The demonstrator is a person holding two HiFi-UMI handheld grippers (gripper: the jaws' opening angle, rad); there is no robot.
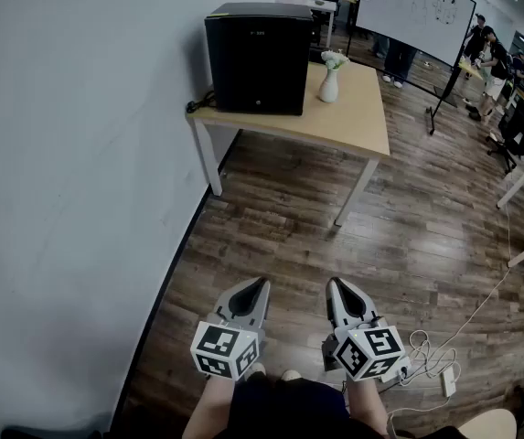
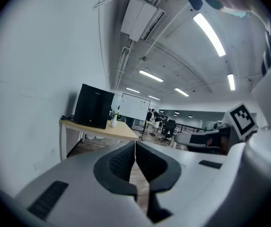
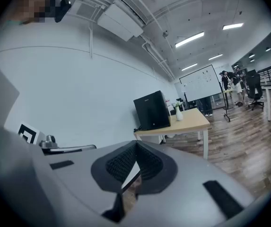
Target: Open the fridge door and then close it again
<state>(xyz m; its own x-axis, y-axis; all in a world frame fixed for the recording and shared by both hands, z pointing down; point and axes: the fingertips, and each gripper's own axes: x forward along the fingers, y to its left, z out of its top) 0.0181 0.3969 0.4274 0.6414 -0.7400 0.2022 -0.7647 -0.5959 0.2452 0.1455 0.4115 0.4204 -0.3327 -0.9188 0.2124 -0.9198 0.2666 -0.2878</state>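
Right, this reads as the approach stage, door not yet touched; the small black box-shaped fridge (image 1: 257, 58) sits at the wall end of the light wooden table with white legs (image 1: 358, 131), front door shut, with a white vase of pale flowers (image 1: 329, 82) just beside it on the side away from the wall; the left gripper (image 1: 260, 284) and right gripper (image 1: 336, 283) hang low in front of the person, side by side, noses aimed roughly at the table and well apart from it; jaws on both are pressed together with nothing between them (each gripper's own view shows the ribbed pads meeting at the tip); dark wood-plank floor (image 1: 280, 218) lies between the person and the table; next move, as I judge it: walk up to the table, part one gripper's jaws, catch the door's free edge or handle, pull along the hinge arc, then push back until it seats; no handle or hinge side can be made out from this far; watch the vase, since it stands close enough to get clipped, and a light fridge may slide on the tabletop when tugged, so the spare gripper could brace the top.
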